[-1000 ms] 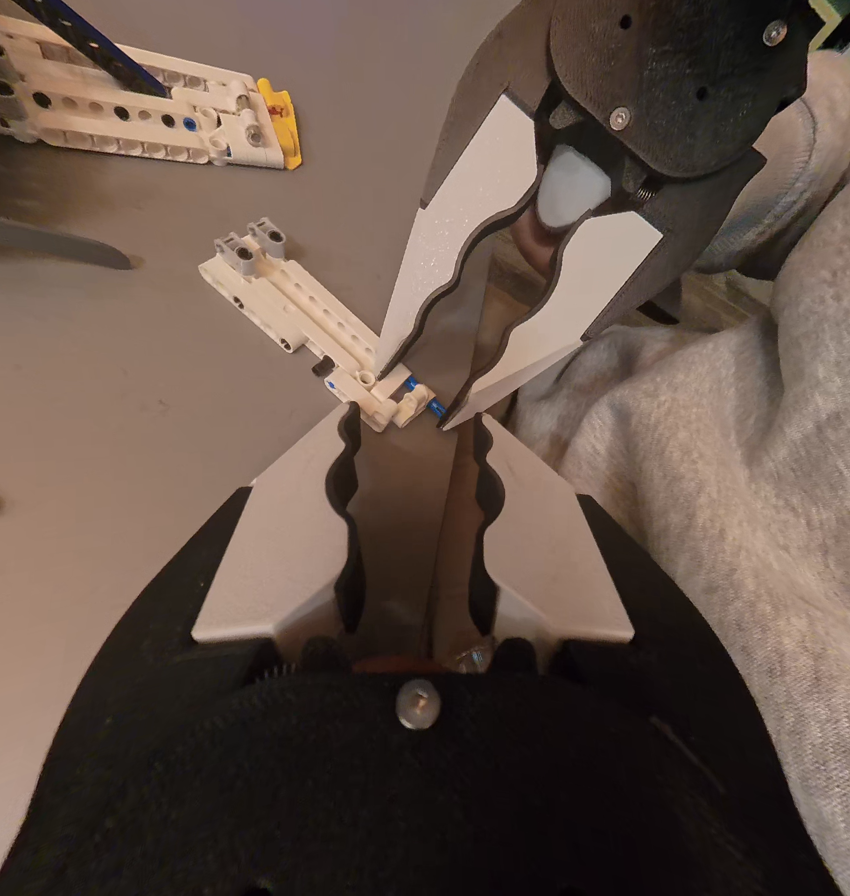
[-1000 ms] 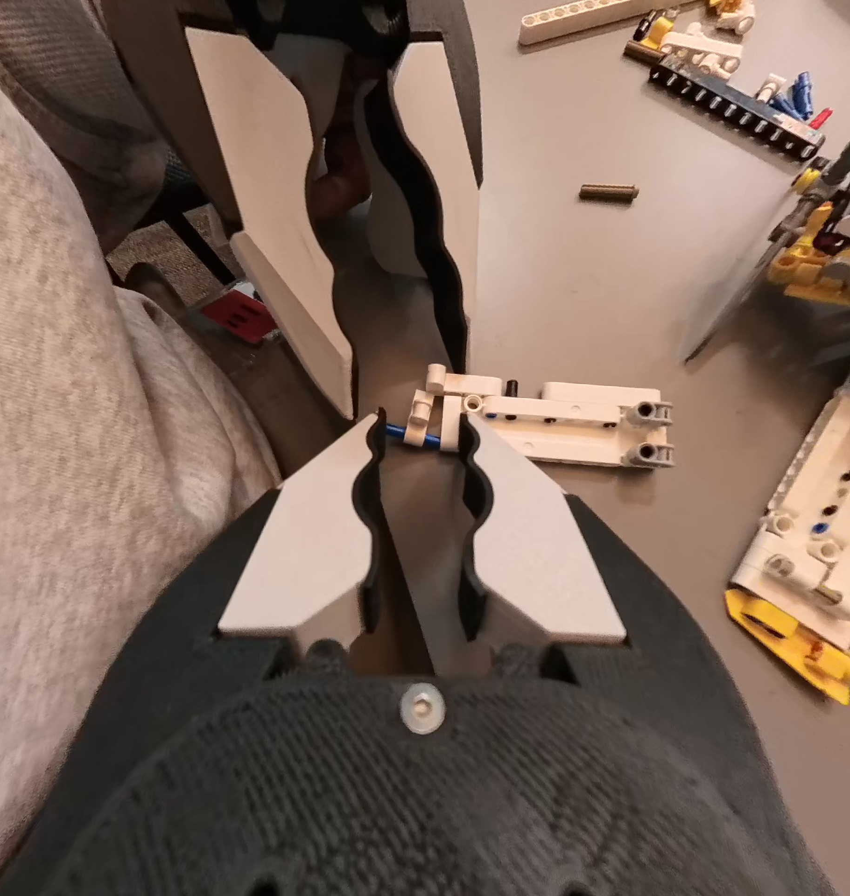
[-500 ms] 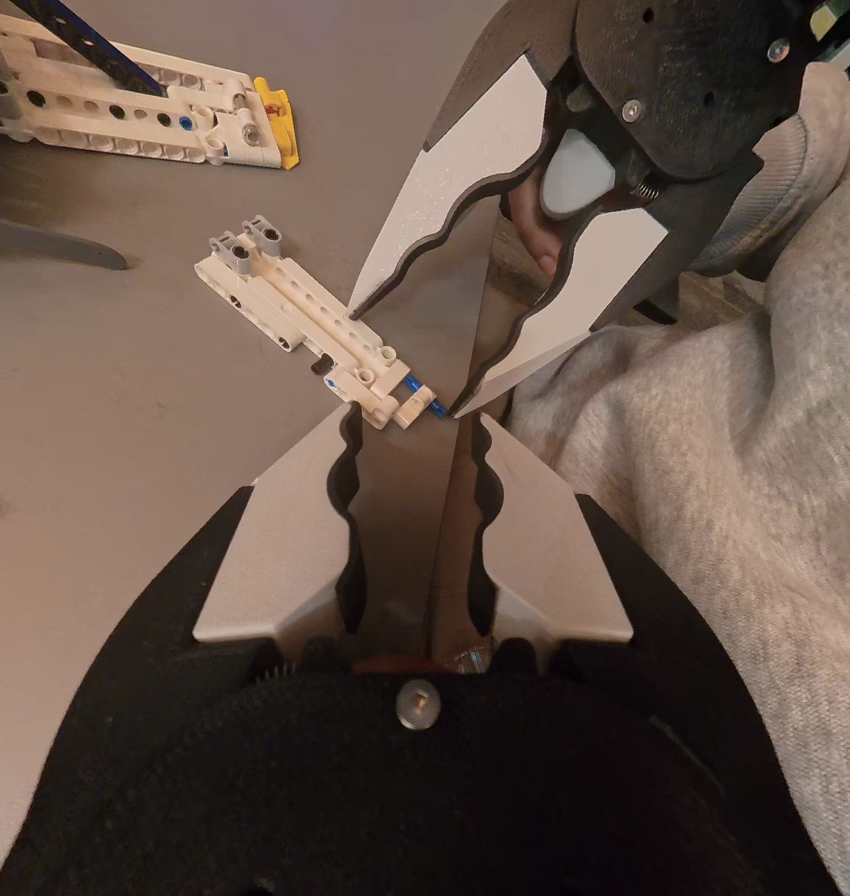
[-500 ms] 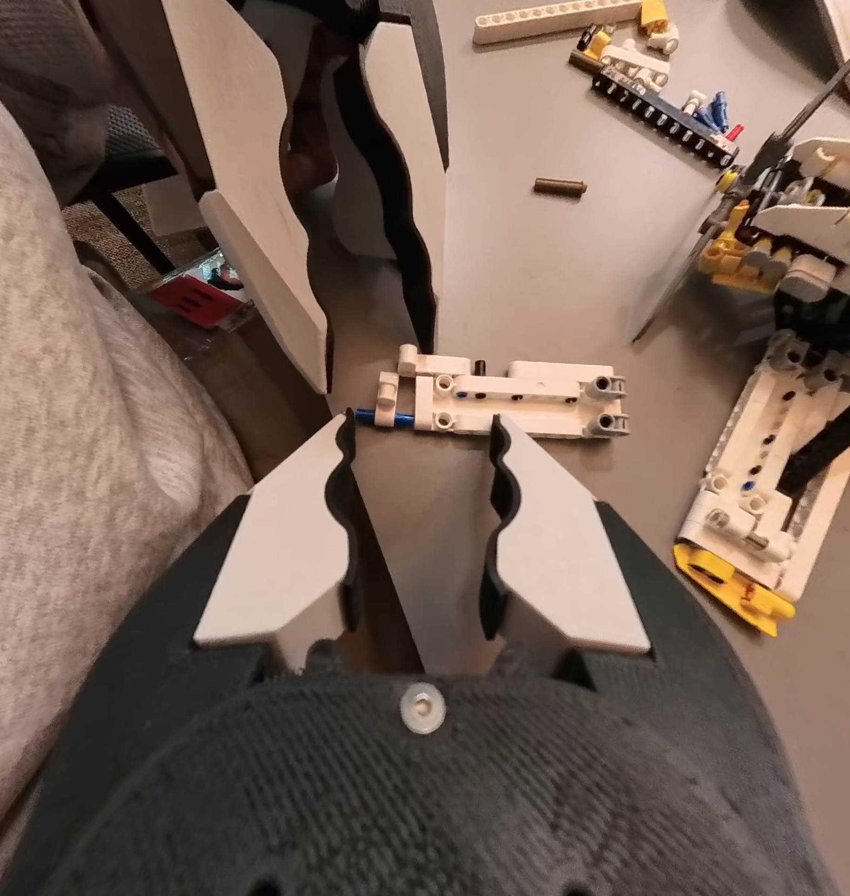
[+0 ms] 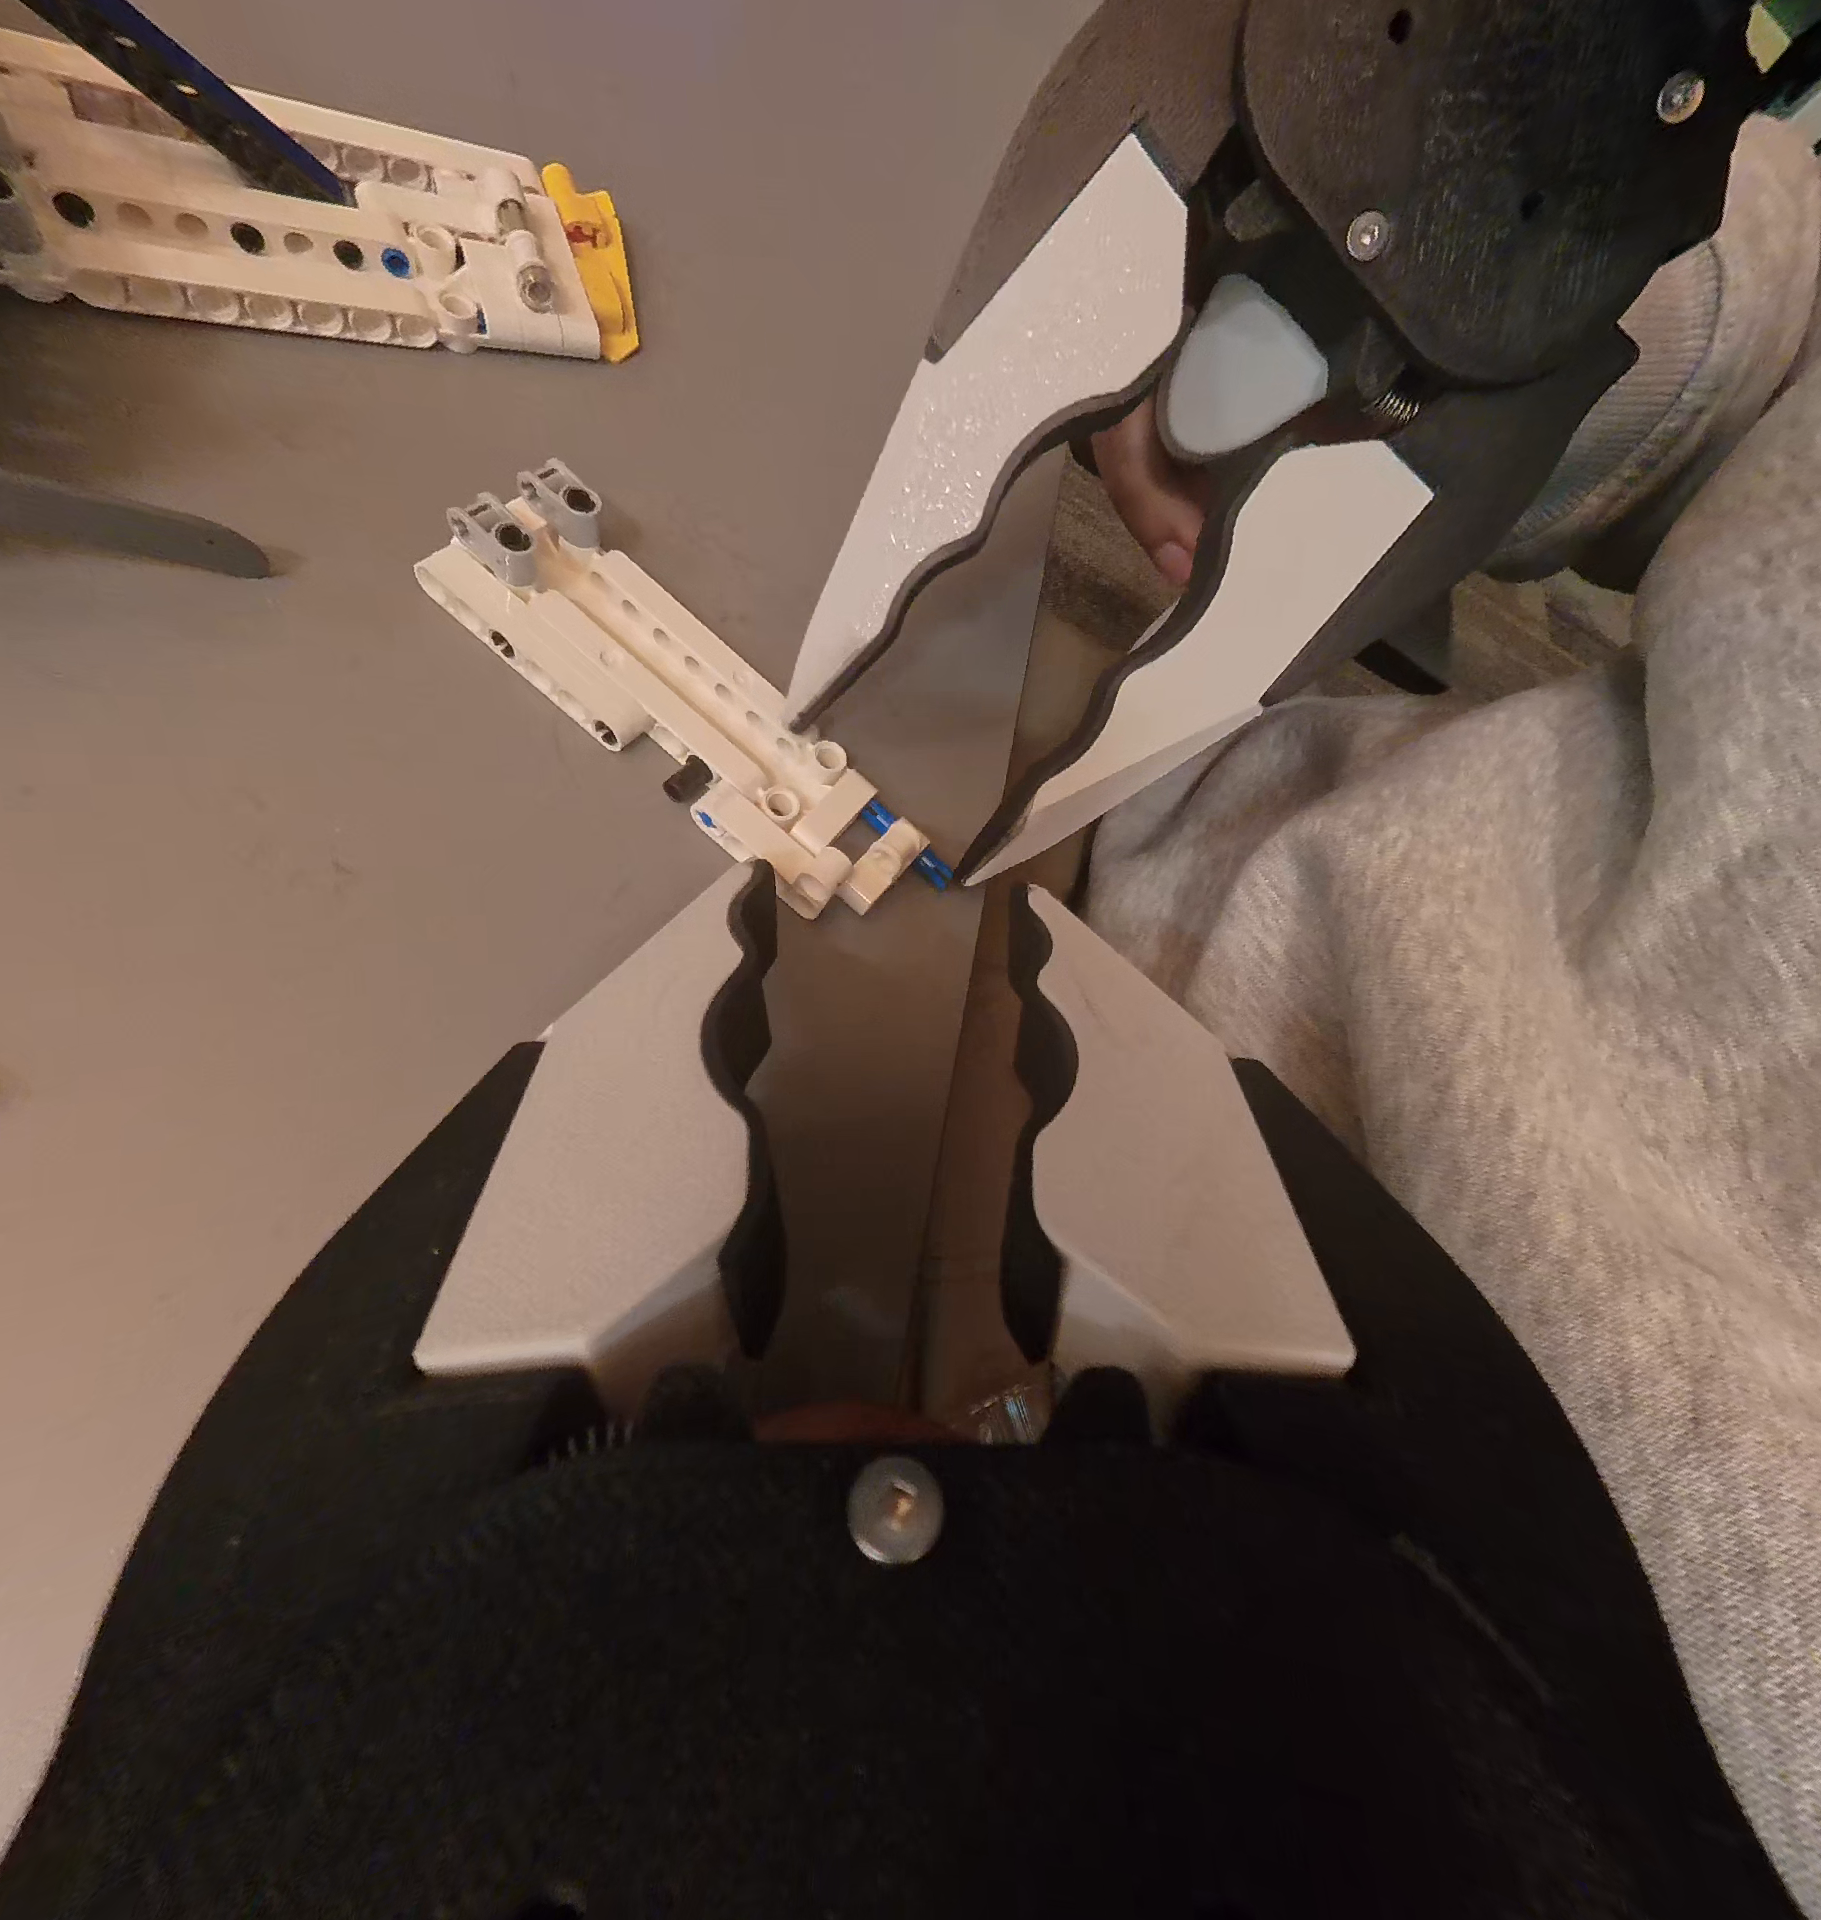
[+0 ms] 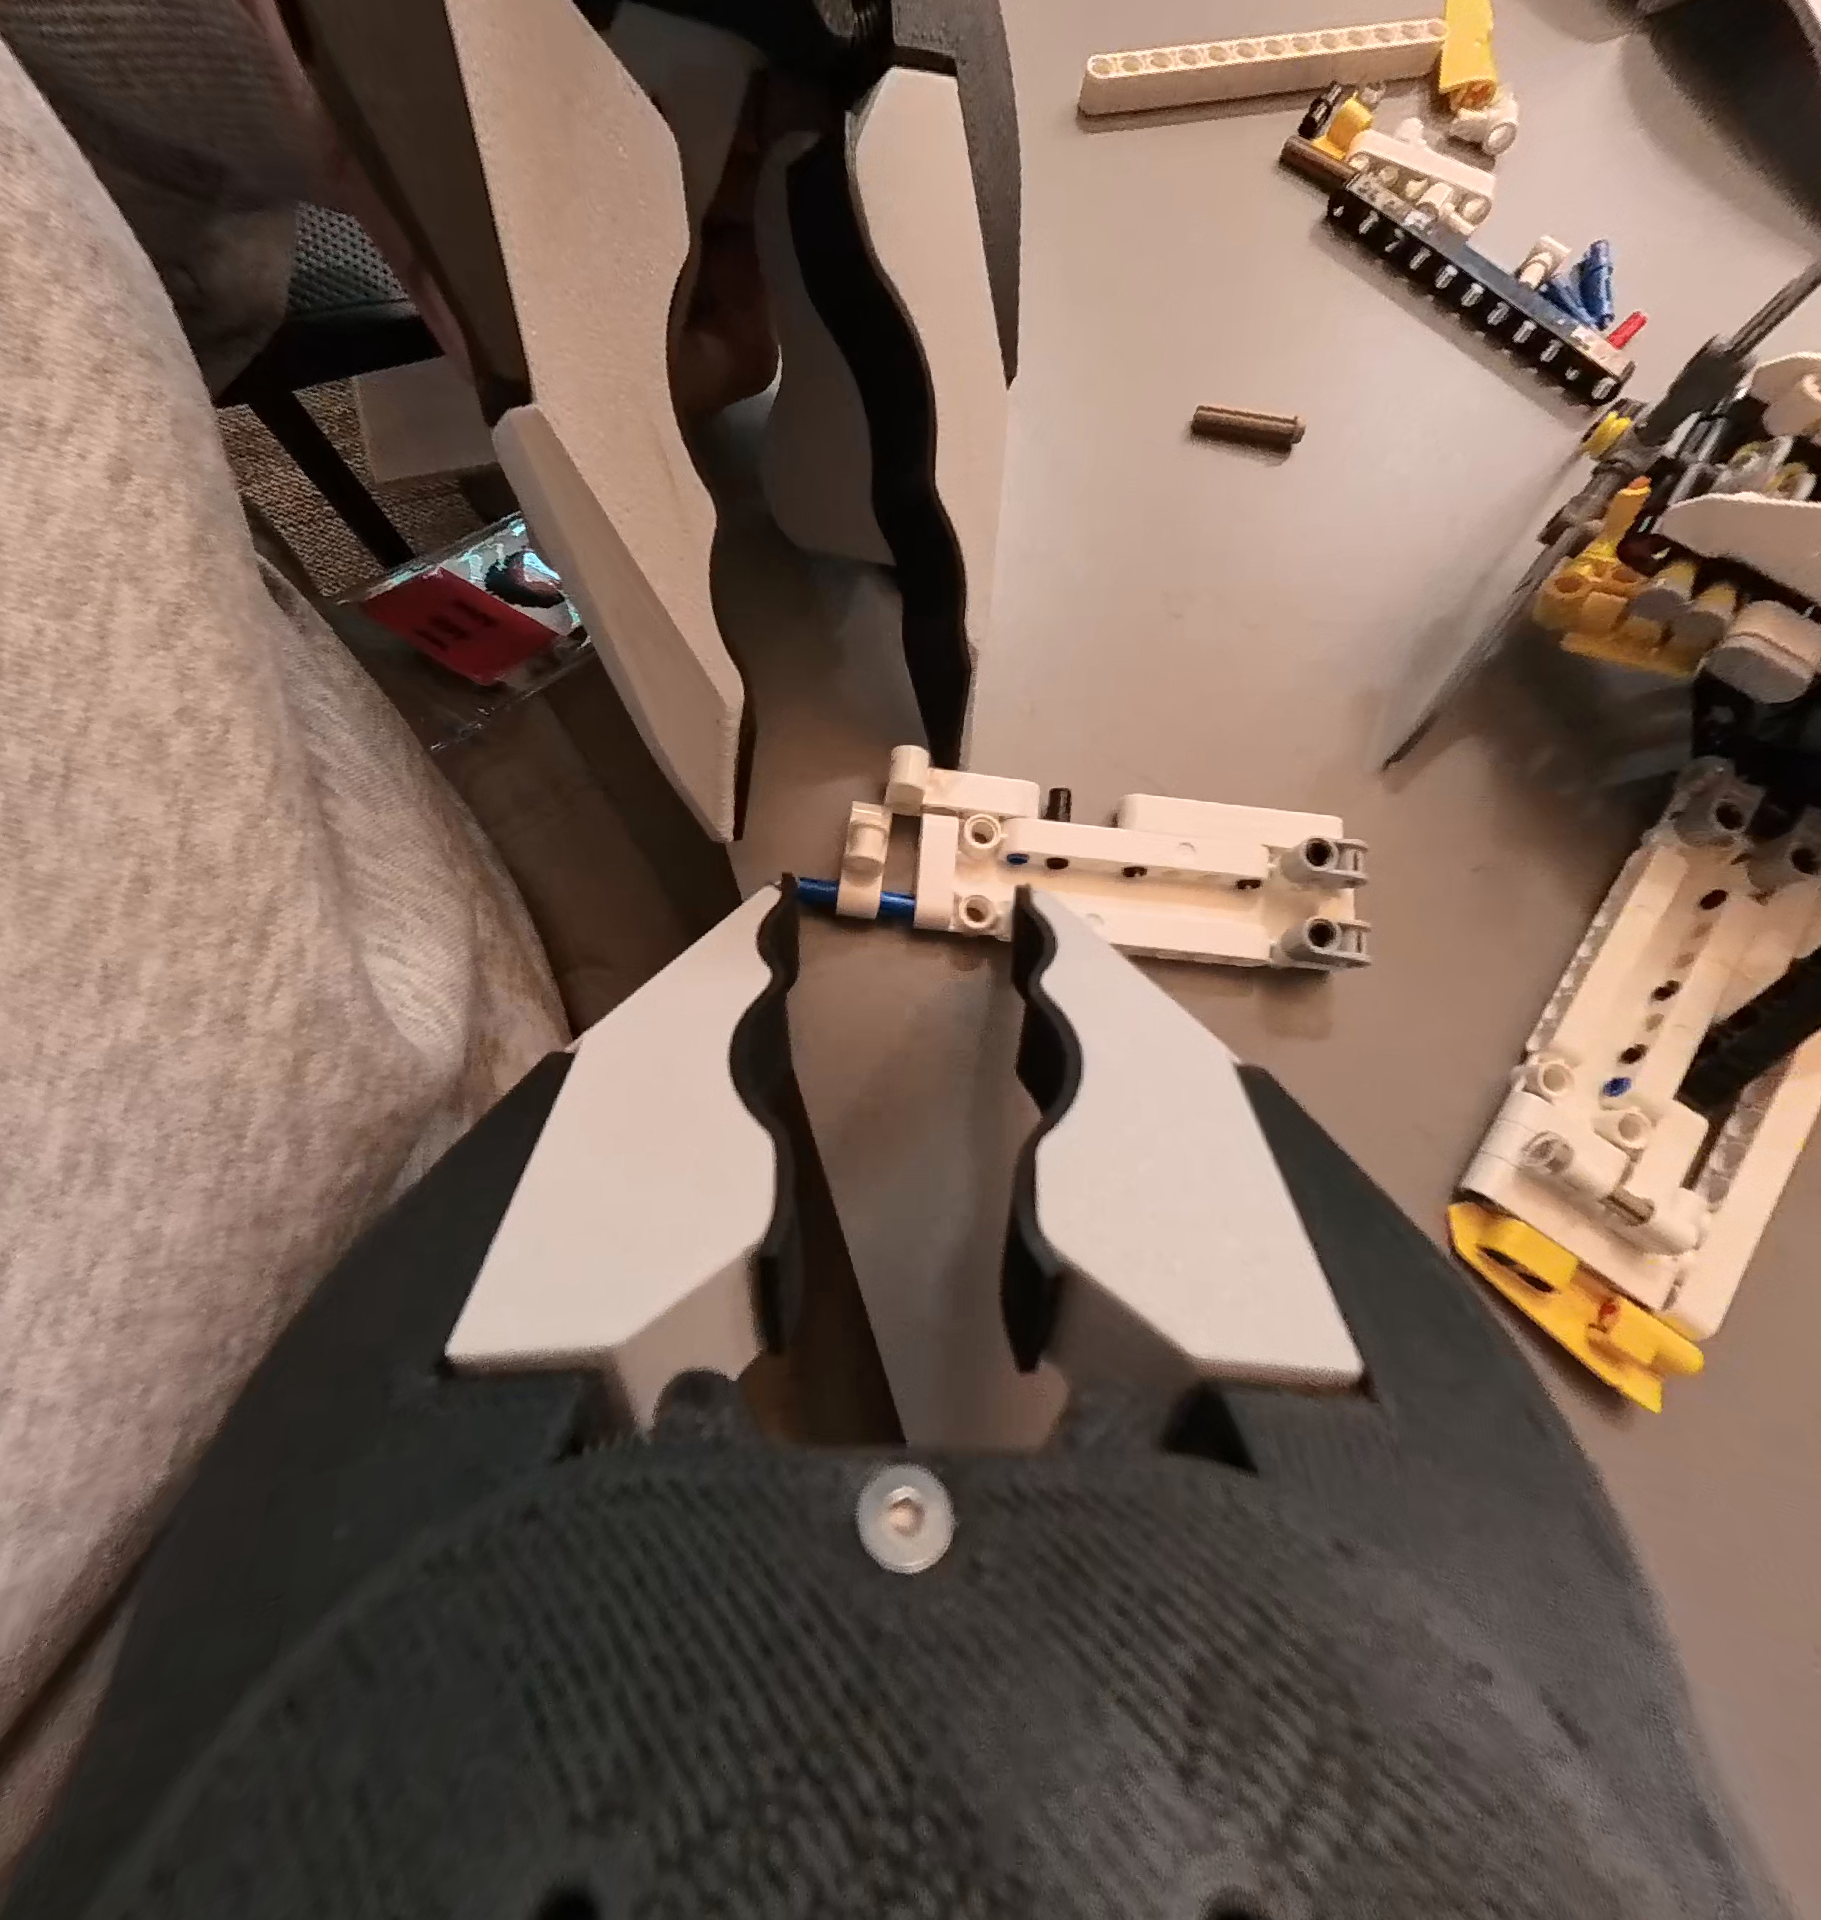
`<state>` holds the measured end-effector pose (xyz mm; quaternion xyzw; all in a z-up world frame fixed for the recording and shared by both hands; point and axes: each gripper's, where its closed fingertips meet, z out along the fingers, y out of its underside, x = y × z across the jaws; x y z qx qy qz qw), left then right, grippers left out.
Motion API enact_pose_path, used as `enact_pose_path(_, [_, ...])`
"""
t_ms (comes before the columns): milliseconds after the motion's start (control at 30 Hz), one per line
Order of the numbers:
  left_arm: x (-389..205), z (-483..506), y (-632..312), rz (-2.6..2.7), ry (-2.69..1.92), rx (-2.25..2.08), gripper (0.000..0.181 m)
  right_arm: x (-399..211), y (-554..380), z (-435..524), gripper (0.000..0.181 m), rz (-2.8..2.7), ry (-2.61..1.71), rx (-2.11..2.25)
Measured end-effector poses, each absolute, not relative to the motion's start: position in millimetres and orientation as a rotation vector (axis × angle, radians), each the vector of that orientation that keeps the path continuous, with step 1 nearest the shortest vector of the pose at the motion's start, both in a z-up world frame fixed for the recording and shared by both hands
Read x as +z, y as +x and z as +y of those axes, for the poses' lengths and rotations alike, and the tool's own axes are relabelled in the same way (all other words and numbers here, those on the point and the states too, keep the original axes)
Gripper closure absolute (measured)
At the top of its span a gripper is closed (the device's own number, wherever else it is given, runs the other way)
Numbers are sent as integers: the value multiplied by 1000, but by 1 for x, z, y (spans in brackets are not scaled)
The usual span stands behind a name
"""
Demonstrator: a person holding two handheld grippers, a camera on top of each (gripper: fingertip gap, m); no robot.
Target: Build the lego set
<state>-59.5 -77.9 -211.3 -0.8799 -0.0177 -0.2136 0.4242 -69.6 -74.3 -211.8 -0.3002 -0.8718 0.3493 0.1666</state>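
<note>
A small white lego sub-assembly (image 5: 657,665) lies flat on the grey table, with a blue axle (image 5: 895,831) sticking out of its near end. It also shows in the right wrist view (image 6: 1093,873), as does the axle (image 6: 864,899). My right gripper (image 6: 901,904) is open and straddles that end, one tip at the axle's end. It enters the left wrist view (image 5: 880,800) from the top right. My left gripper (image 5: 885,894) is open and empty, its tips just short of the same end. It comes down from the top in the right wrist view (image 6: 838,790).
A larger white model with a yellow end (image 6: 1716,1091) lies right of the sub-assembly and shows in the left wrist view (image 5: 262,239). Loose parts lie farther off: a long white beam (image 6: 1259,62), a black beam (image 6: 1477,301), a brown axle (image 6: 1244,424). A person's grey sleeve (image 5: 1508,1039) is at the table edge. My left and right fingertips are right by each other. The black beam (image 6: 1477,301) is about equally far from each gripper, around 20 centimeters.
My right gripper's fingers have spread from a narrow hold around the sub-assembly's axle end. The sub-assembly has turned slightly on the table. The left gripper has stayed put.
</note>
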Motion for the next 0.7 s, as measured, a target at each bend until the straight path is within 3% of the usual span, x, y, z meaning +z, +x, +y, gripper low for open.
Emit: enact_pose_path(700, [-212,-78,-59,-43,-2205,-530,140,-205,-65,-76,148,-2463,-860,980])
